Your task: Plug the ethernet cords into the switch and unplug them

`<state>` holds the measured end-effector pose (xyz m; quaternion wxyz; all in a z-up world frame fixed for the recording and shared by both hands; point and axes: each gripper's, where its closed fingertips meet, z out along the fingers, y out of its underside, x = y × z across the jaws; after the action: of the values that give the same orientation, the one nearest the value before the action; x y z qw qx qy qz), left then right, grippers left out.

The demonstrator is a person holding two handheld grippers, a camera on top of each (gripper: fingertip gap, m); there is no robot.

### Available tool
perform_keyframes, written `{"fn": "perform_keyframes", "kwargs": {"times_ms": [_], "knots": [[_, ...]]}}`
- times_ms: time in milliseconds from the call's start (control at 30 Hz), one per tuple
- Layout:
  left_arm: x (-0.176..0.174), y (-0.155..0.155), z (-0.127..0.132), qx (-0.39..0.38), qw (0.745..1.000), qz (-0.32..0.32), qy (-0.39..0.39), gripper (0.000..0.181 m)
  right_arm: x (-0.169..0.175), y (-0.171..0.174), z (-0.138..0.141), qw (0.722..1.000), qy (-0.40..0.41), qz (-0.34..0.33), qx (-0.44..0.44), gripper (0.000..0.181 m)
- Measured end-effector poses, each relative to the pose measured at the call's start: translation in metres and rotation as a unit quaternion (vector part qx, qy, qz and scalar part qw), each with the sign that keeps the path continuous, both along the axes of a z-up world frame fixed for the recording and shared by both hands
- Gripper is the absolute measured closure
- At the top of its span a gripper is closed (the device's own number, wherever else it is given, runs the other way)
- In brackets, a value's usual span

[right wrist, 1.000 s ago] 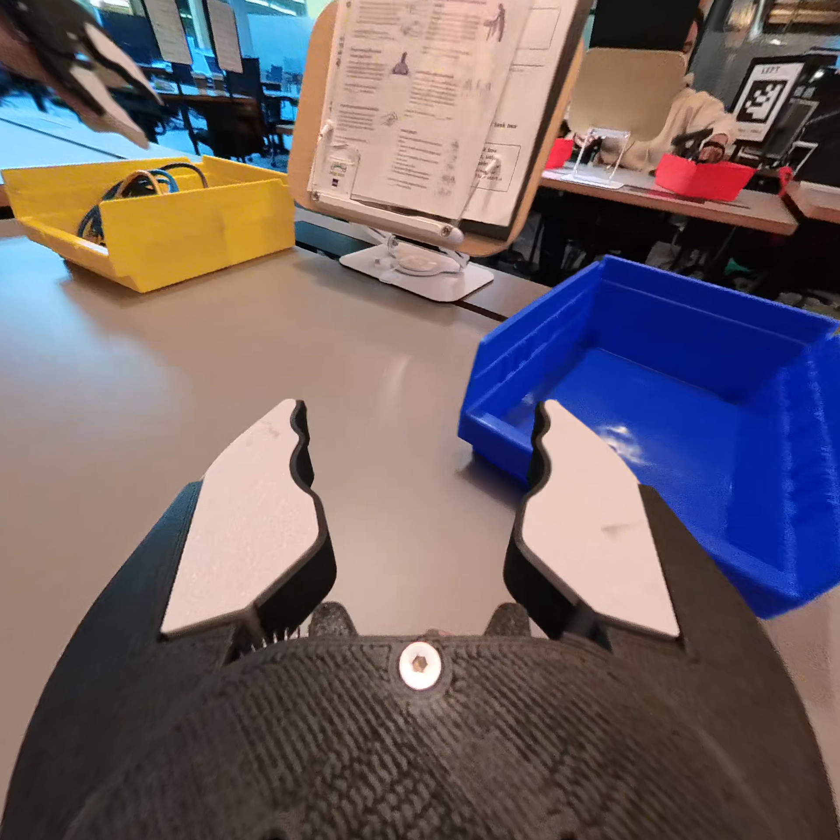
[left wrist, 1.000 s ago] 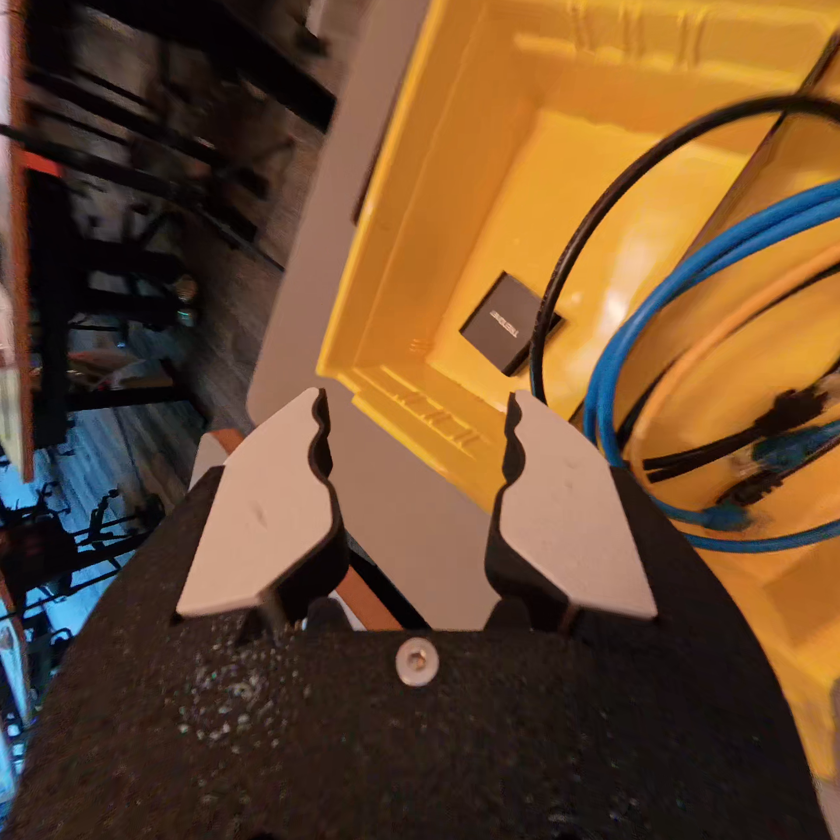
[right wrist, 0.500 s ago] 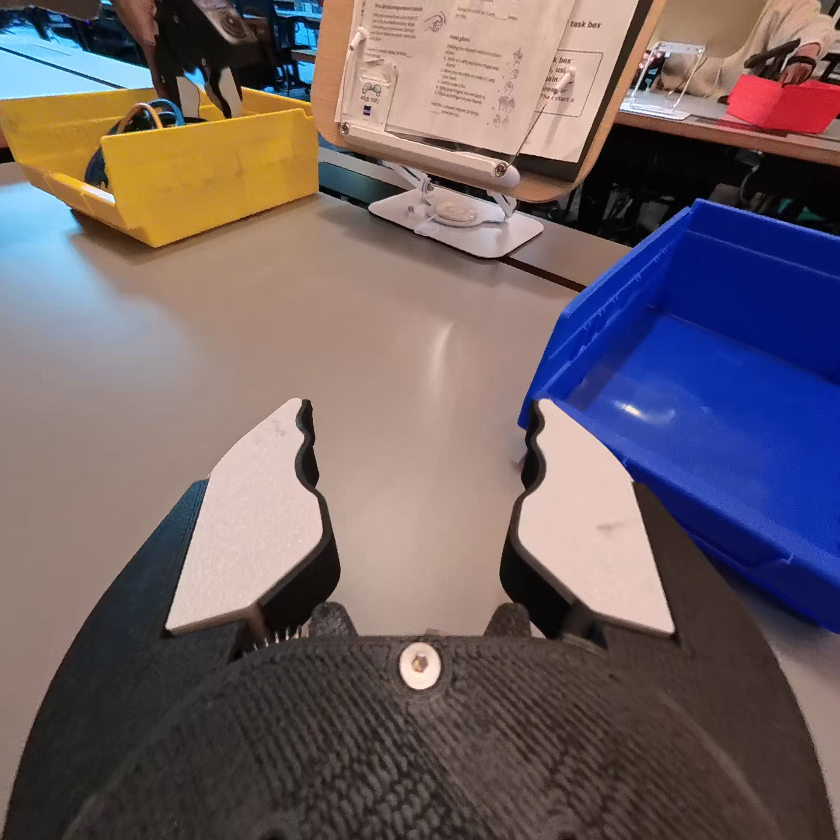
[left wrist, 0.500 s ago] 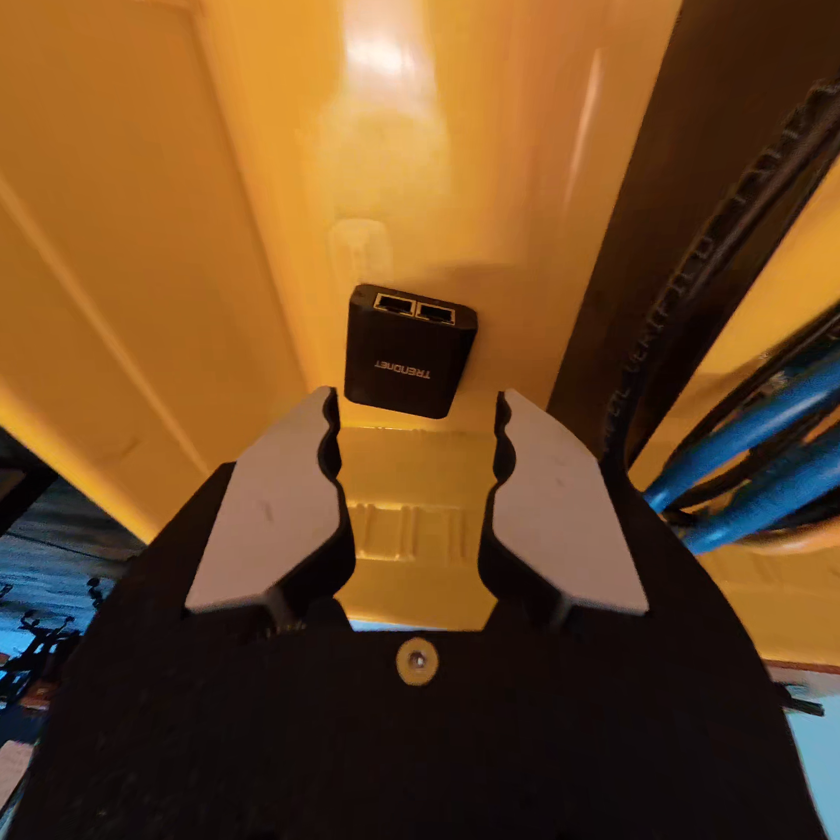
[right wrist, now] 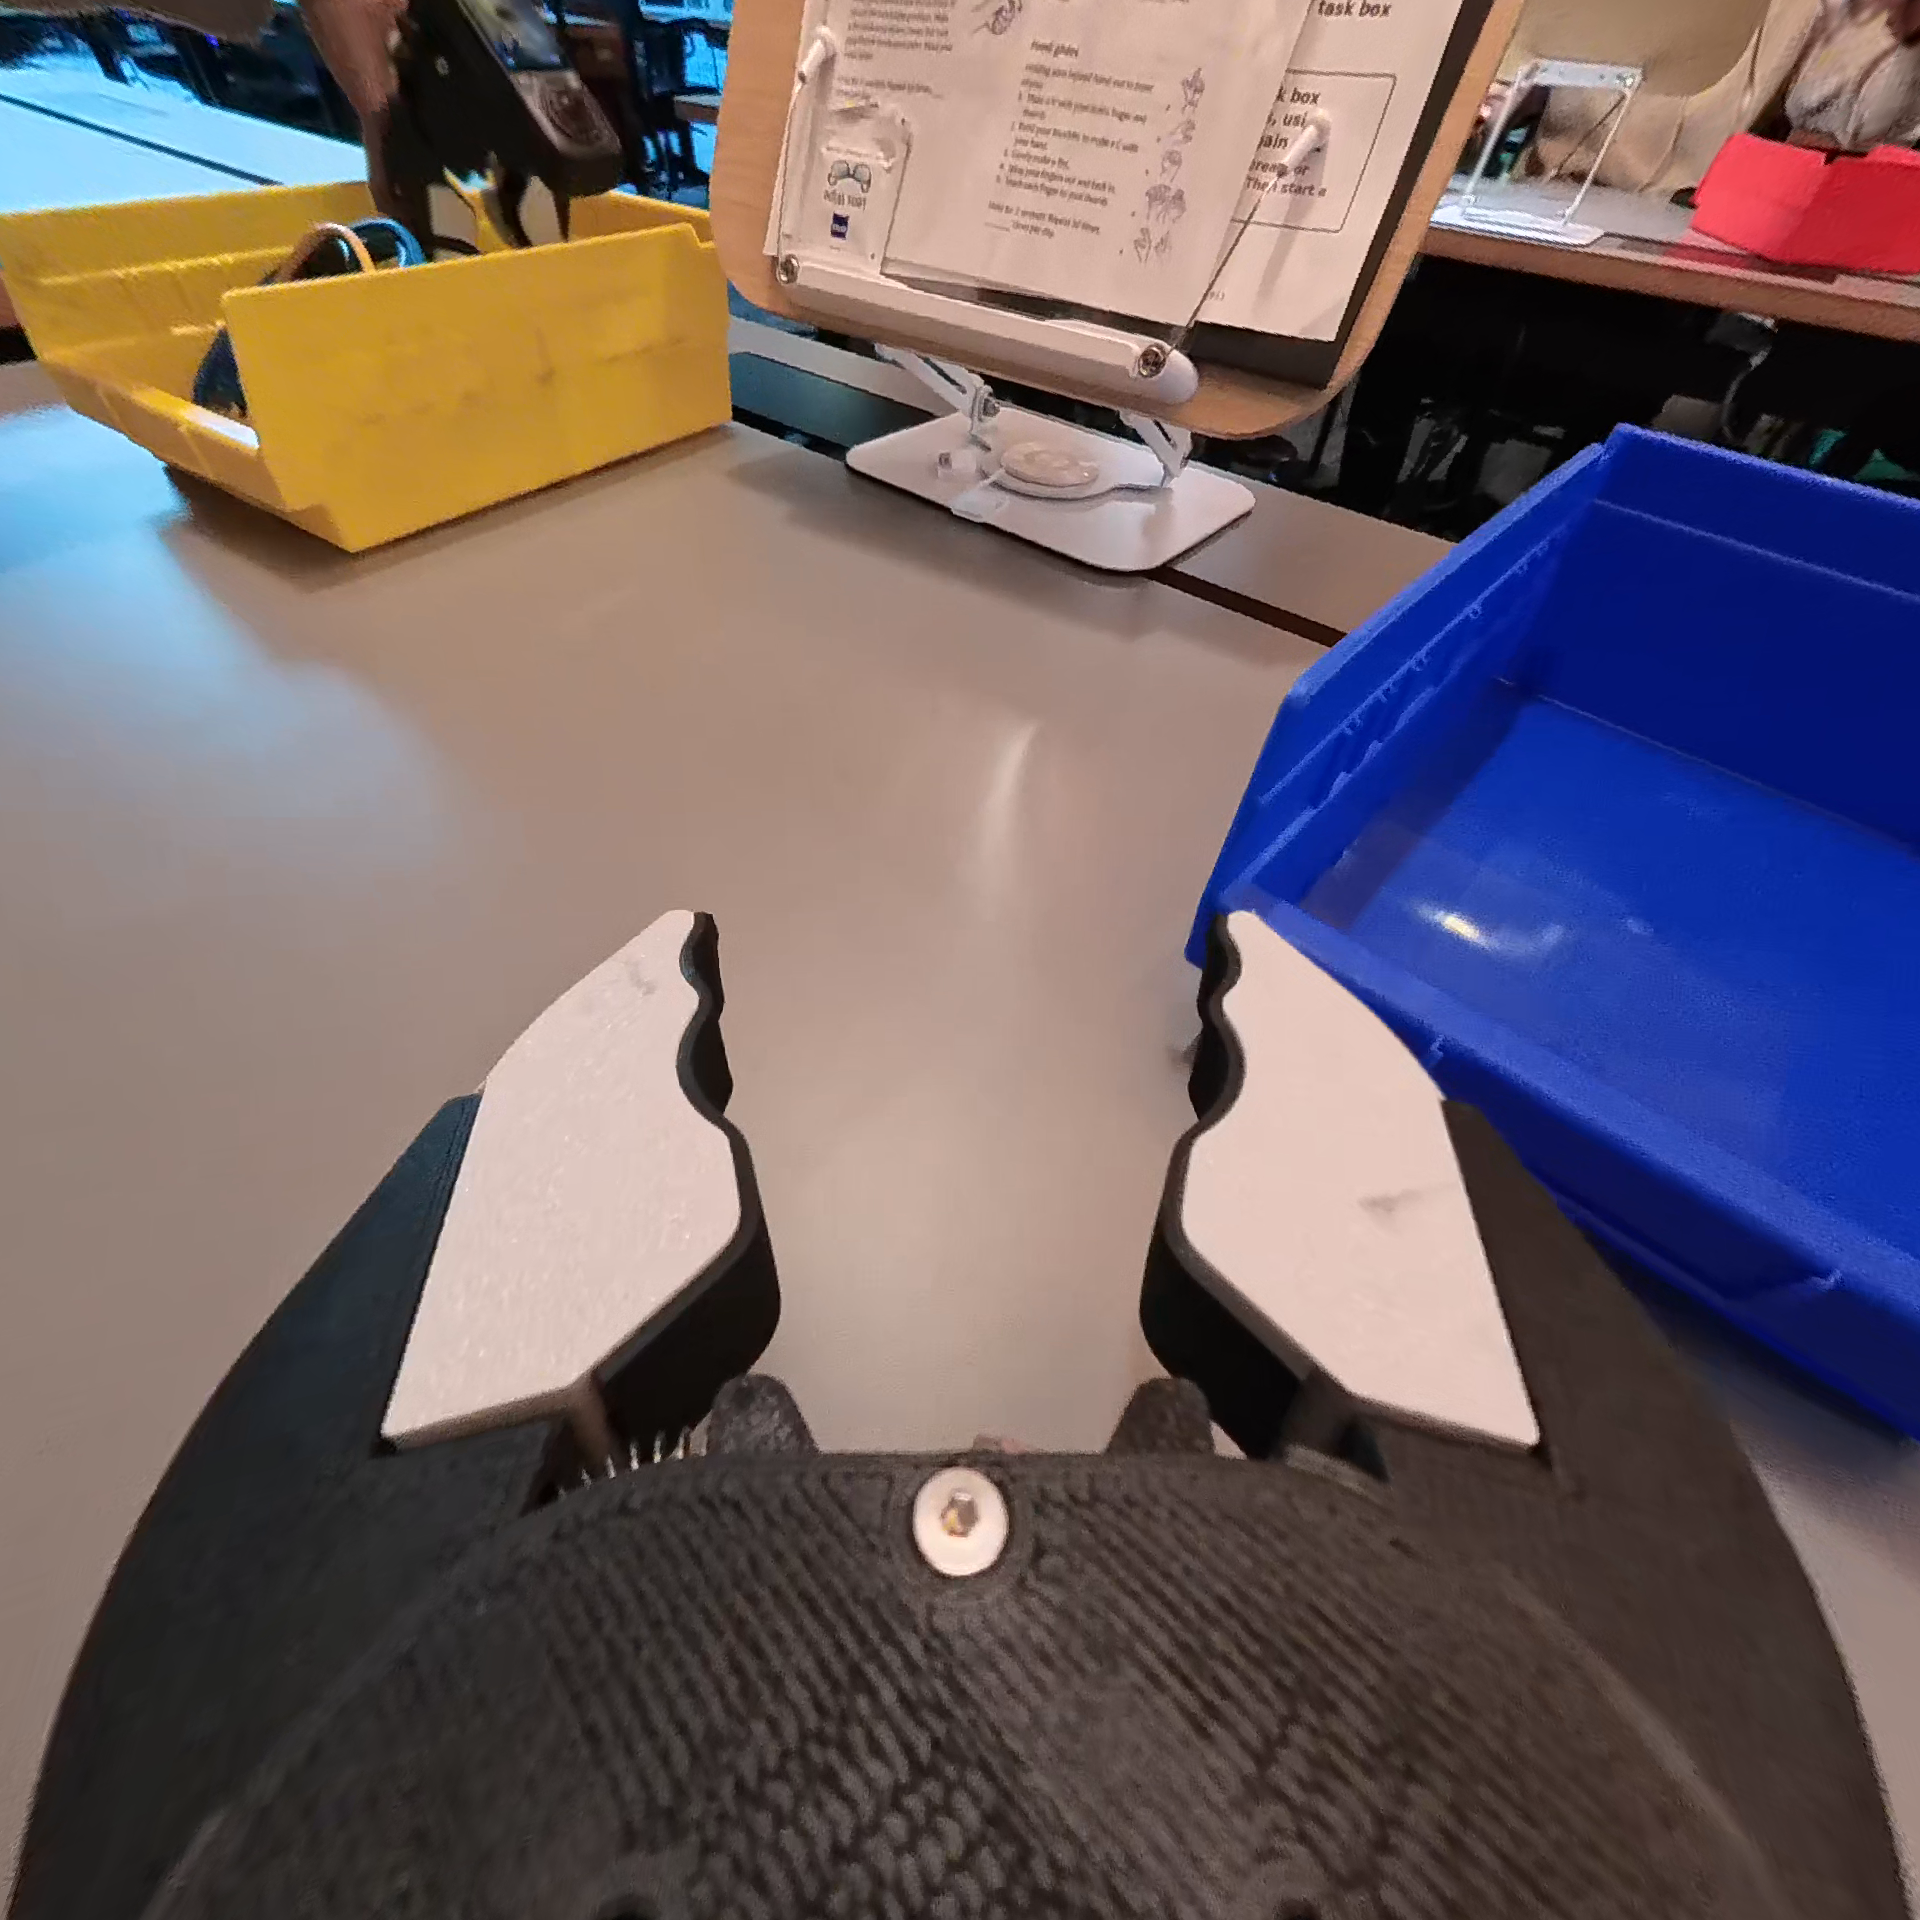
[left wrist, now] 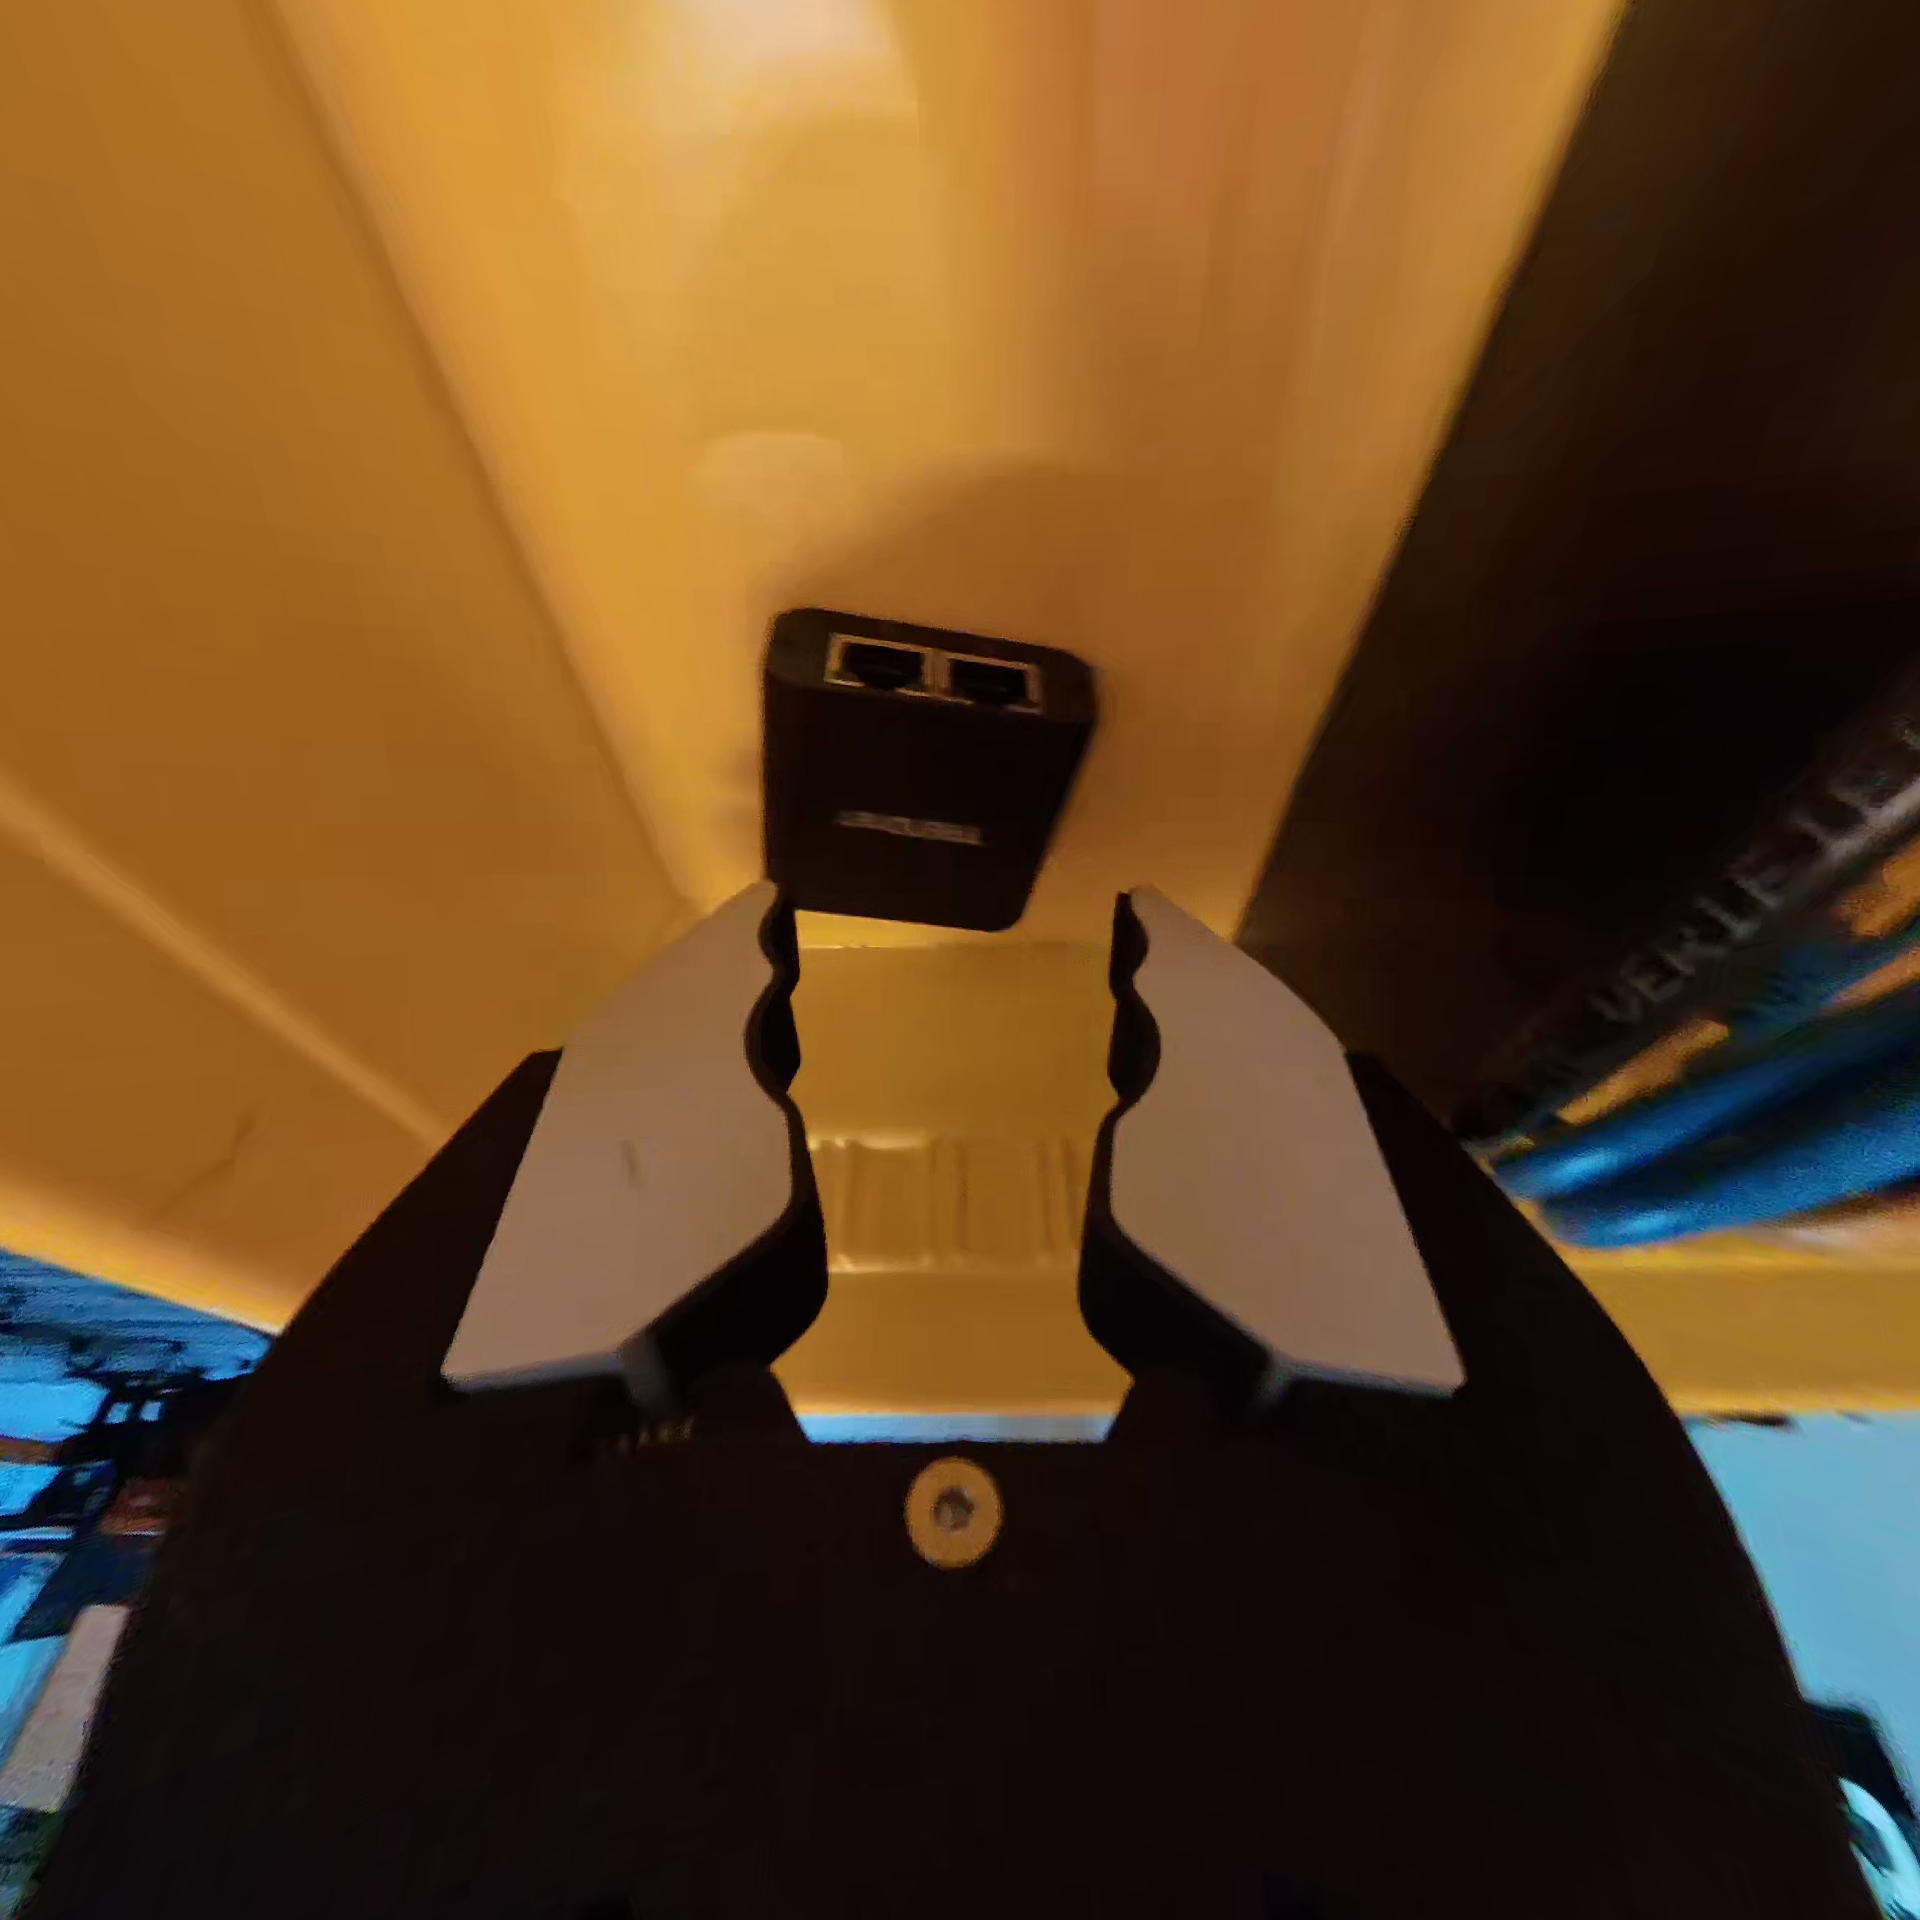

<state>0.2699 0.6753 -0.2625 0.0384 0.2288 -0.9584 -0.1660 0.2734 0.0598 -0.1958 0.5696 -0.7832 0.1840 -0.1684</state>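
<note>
Left wrist view: left hand-held gripper [left wrist: 951, 914] open, nothing between fingers; black switch [left wrist: 914, 774] just beyond fingertips at frame centre, lying on yellow bin [left wrist: 343, 520] floor, two ports facing away. Ethernet cords [left wrist: 1704, 1132], blue, blurred, at right edge. Right wrist view: right hand-held gripper [right wrist: 956, 956] open over grey bench [right wrist: 582, 790]; blue bin [right wrist: 1621, 935] right, yellow bin upper left.

Grey table [right wrist: 644, 790]; document stand [right wrist: 1049, 312] behind; wooden desk [right wrist: 1662, 270] beyond.
</note>
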Motion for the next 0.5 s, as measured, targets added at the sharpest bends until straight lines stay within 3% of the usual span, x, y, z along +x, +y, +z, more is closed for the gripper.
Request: {"fn": "perform_keyframes", "kwargs": {"times_ms": [67,133,333,433,500], "knots": [[0.003,-0.001,0.002,0.02,1.0,0.008,-0.008,0.118,0.001,-0.003,0.0,1.0,-0.001,-0.005,-0.002,0.093],[0.012,0.002,-0.001,0.043,0.998,-0.023,-0.03,0.111,0.0,-0.004,-0.001,1.0,0.0,-0.003,-0.004,0.093],[0.009,-0.005,-0.026,0.003,1.0,-0.006,-0.024,0.116,-0.002,-0.005,-0.002,1.0,-0.002,-0.004,-0.01,0.094],[0.01,-0.004,-0.025,-0.003,0.999,-0.006,-0.039,0.119,0.001,-0.008,0.0,1.0,-0.003,-0.015,-0.016,0.095],[0.019,-0.003,-0.019,0.001,0.996,-0.015,-0.09,0.12,0.002,-0.006,0.005,1.0,0.004,-0.017,0.005,0.097]]}}
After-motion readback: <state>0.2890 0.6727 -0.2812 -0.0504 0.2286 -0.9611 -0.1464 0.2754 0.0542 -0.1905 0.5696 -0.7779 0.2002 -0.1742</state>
